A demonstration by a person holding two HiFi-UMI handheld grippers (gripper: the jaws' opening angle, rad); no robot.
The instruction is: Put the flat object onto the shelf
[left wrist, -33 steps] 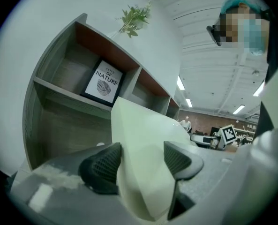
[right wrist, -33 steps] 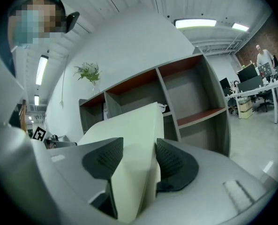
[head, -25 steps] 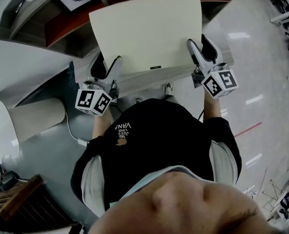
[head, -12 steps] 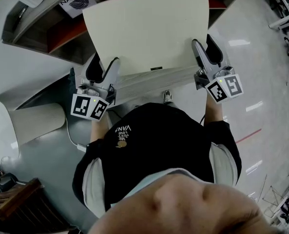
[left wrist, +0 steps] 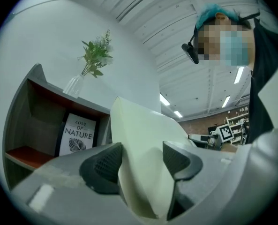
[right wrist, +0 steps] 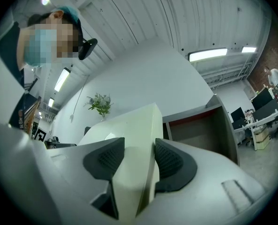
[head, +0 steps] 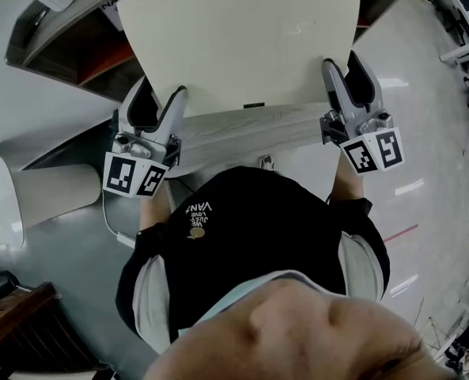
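Left tool (head: 161,98) and right tool (head: 343,66) each clamp the flat board (head: 242,42) — keep both level, sliding it onto the far shelf (head: 56,26).

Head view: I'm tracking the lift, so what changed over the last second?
The board rose toward the camera and now hides more of the shelf, carried up by the left tongs and right tongs. Both stay clamped on its near edge, as before.
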